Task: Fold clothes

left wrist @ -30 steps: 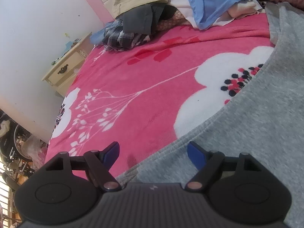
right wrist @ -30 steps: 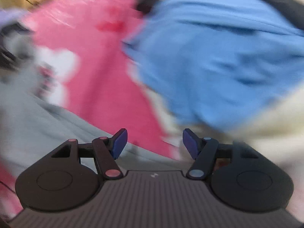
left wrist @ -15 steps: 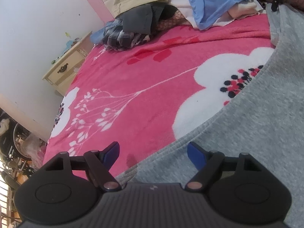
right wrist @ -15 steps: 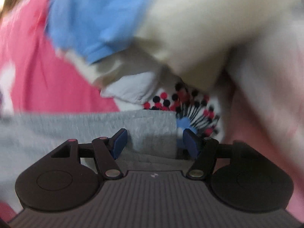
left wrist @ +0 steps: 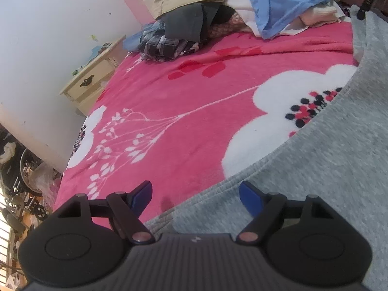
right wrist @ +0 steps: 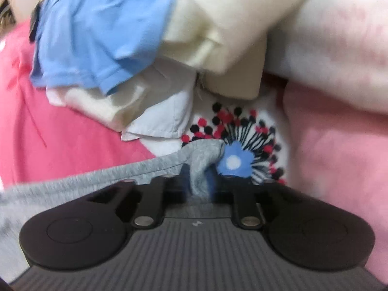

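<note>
Our right gripper (right wrist: pixel 201 181) is closing on a corner of the grey garment (right wrist: pixel 72 181) (pinched between its pads); our left gripper (left wrist: pixel 195 191) gapes wide over the garment's near edge on the pink blanket (left wrist: pixel 181 92).

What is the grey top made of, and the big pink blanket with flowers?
The grey top looks like soft knitted cotton jersey: speckled heather grey, matte, with a ribbed hem; the fibre itself can't be told. The pink blanket looks like plush fleece, probably synthetic: a fuzzy, slightly shiny nap with the white flowers printed into it.

Black left gripper (left wrist: pixel 195 191), blue fingers (left wrist: pixel 251 197), ribbed grey housing, round pivot discs, copper-coloured rivets
</note>
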Demonstrator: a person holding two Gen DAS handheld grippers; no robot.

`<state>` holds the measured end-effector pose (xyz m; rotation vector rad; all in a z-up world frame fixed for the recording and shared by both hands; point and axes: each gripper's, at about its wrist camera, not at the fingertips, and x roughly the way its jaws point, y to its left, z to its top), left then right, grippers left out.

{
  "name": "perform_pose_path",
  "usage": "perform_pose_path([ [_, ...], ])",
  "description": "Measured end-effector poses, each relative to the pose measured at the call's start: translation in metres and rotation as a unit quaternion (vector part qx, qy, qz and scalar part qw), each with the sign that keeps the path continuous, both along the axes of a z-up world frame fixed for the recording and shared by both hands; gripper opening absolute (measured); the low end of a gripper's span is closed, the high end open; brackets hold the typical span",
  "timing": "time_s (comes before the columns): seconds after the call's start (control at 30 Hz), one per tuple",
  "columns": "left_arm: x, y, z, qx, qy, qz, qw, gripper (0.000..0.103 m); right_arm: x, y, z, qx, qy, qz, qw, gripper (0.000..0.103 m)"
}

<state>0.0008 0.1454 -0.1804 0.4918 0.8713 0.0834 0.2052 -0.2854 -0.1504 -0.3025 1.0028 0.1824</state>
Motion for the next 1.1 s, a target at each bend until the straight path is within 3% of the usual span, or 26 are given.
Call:
perform_pose_path([
  [0.17, 0.002, 0.0, -0.002, -0.002, -0.003, 0.004, 1.0, 0.082, -0.029, 0.018, 0.01, -0.127, -0.07, 0.026, 0.989, 0.006],
  [0.23, 0.001, 0.0, -0.002, 0.0, -0.003, 0.003, 1.0, 0.082, -0.031, 0.018, 0.004, -0.174, -0.074, 0.022, 0.982, 0.006],
  [0.3, 0.002, 0.001, -0.003, 0.001, -0.004, 0.002, 1.0, 0.082, -0.032, 0.012, -0.005, -0.192, -0.064, 0.006, 0.979, 0.006],
  [0.57, 0.001, 0.002, -0.002, -0.003, -0.005, 0.003, 1.0, 0.082, -0.039, 0.01, -0.039, -0.232, -0.06, -0.01, 0.971, 0.012],
  [0.7, 0.001, 0.002, -0.002, -0.003, -0.008, 0.001, 1.0, 0.082, -0.052, 0.011, -0.023, -0.212, -0.07, 0.0, 0.975, 0.021],
  [0.87, 0.0, 0.003, -0.002, -0.01, -0.012, 0.003, 0.9999, 0.083, -0.076, 0.021, 0.002, -0.211, -0.1, 0.025, 0.972, 0.055],
  [1.1, -0.001, 0.005, -0.002, -0.013, -0.015, 0.003, 0.9998, 0.083, -0.041, 0.0, 0.037, -0.207, -0.138, 0.011, 0.968, 0.062],
])
